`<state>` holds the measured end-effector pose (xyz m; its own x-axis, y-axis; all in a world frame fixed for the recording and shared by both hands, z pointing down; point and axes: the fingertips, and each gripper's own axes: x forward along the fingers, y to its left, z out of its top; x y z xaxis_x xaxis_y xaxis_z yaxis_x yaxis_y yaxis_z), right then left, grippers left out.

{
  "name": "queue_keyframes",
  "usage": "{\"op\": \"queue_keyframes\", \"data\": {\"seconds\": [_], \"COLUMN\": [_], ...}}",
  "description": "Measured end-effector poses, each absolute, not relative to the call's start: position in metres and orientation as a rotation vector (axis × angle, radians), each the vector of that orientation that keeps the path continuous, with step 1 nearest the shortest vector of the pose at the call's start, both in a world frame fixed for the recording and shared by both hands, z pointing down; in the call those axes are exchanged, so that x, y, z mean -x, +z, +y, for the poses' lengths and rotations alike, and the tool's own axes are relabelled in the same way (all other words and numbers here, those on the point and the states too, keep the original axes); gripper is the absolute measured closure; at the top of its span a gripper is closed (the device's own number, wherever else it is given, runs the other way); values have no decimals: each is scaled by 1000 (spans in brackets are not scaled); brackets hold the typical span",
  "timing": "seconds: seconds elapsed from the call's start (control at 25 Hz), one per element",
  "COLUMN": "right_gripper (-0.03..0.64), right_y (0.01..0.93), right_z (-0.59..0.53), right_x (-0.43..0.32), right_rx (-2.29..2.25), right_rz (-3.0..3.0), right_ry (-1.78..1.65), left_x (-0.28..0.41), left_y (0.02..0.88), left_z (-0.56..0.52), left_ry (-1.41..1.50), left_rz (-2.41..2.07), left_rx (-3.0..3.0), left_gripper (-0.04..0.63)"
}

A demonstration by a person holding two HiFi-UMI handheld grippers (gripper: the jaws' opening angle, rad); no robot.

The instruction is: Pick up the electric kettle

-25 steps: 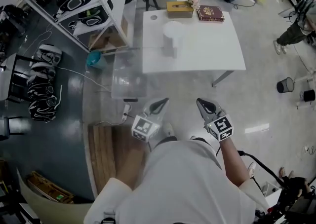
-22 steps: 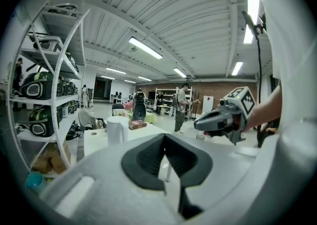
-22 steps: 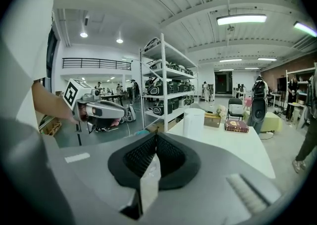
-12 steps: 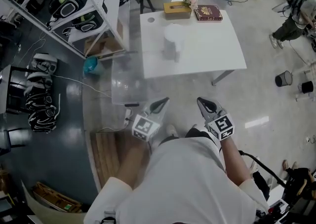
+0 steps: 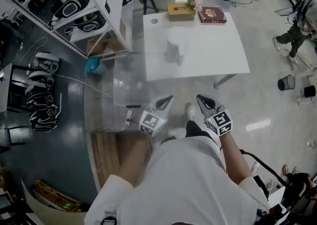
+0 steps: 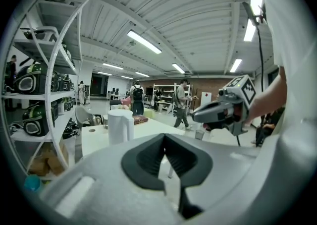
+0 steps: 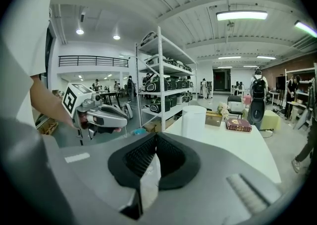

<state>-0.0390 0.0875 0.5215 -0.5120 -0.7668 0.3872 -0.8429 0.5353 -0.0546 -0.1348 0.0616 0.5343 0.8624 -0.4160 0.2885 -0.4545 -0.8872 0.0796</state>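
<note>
The person is standing on the grey floor a little short of the white table [image 5: 218, 50], holding a gripper out in each hand. The left gripper [image 5: 167, 101] and the right gripper [image 5: 200, 100] are pointing toward the table side by side, apart from each other and well short of its near edge.

In the left gripper view the dark pads are meeting at their tips with nothing caught between them. The right gripper view is showing the same thing: jaws together, empty. Each gripper is also showing up in the other's camera, the marker cube riding on top.

The electric kettle [image 5: 177, 43] – white, upright, tall – is sitting on the table, left of the middle of the top, clear of everything else on it. It is showing beyond the closed jaws in both gripper views, in the left gripper view [image 6: 120, 126] and in the right gripper view [image 7: 193, 121].

Along the far edge of the table a tan tissue box [image 5: 180, 9] is lying next to a dark red book [image 5: 212, 15], both well apart from the kettle. White shelving [image 5: 94, 1] loaded with black gear is standing to the left of the table. Off to the right – well away from it – another person [image 5: 297, 30] is standing on the open floor.
</note>
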Motion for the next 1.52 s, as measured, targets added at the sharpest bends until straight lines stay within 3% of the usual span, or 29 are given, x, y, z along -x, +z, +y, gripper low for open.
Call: {"op": "queue_keyframes", "data": {"seconds": [1.52], "right_gripper": [607], "right_y": [559], "right_z": [-84], "right_x": [-36], "right_rx": [-899], "right_rz": [-2640], "right_ry": [359], "left_x": [64], "left_y": [562], "left_z": [-80], "left_ry": [481], "left_rz": [-1093], "left_rx": [-2682], "left_gripper": [594]}}
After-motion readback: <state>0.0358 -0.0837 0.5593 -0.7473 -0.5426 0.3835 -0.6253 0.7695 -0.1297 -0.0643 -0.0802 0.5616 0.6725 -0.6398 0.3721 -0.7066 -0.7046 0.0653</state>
